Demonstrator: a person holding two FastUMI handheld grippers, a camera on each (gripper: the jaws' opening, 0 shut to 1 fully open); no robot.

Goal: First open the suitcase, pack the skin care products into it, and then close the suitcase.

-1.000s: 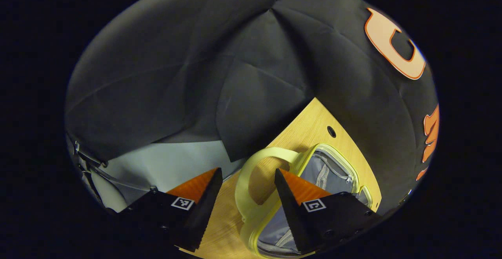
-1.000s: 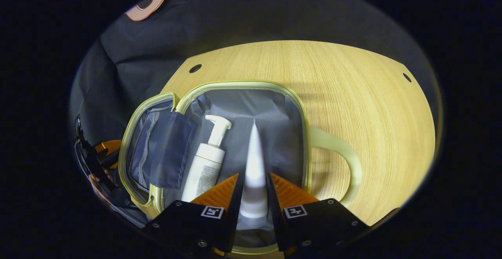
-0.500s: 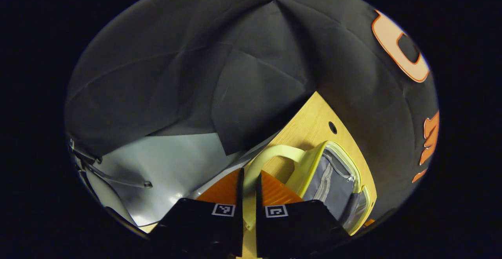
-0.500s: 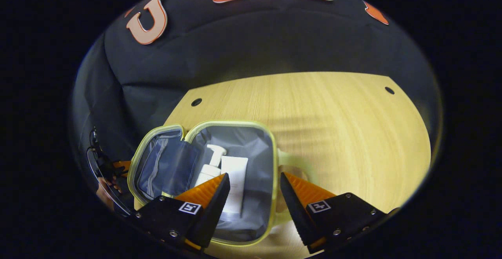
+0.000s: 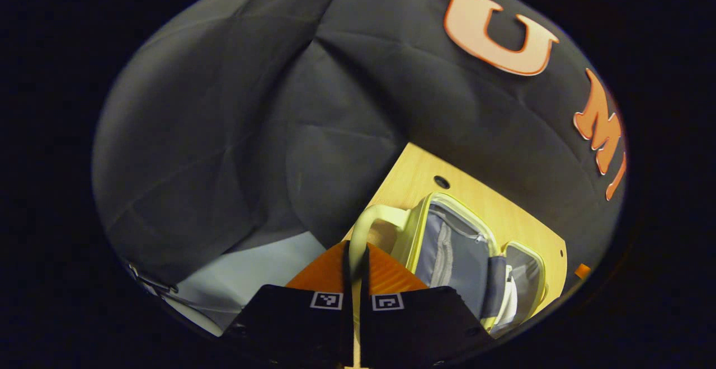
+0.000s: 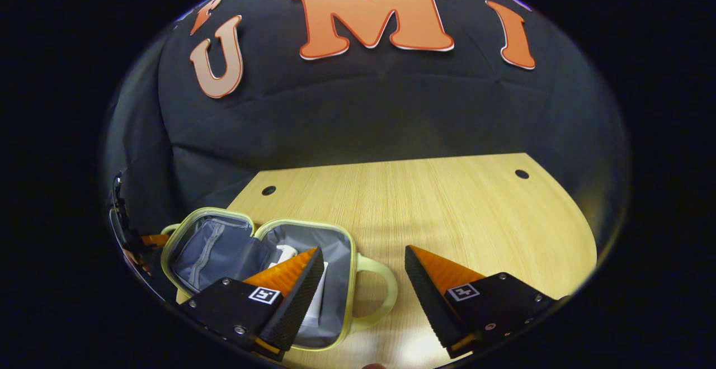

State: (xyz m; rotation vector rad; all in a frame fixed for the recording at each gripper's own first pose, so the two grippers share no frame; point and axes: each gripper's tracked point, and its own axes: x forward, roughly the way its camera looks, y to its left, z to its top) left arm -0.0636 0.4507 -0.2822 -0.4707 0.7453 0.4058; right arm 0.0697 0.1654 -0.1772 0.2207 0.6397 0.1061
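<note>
The yellow-rimmed suitcase [image 6: 349,279] lies open on the wooden table [image 6: 447,212], grey lining showing. My left gripper [image 5: 355,251] is shut on the pale handle [image 5: 361,226] of the lid half with the zip pocket [image 5: 447,251]. In the other half lie a white pump bottle [image 6: 288,251] and a white tube [image 6: 316,307], both partly hidden behind my right finger. White products [image 5: 509,296] also peek out in the left gripper view. My right gripper [image 6: 362,251] hangs open above the base half's handle [image 6: 383,293], holding nothing.
The table has small round holes [image 6: 268,190] [image 6: 521,174] near its back edge. Black cloth wall rises right behind it. A pale floor patch [image 5: 251,268] lies beyond the table's left edge. Bare wood stretches to the right of the suitcase.
My right gripper let the tube go into the suitcase, opened and drew back upward. My left gripper closed on the lid's handle and swung with it.
</note>
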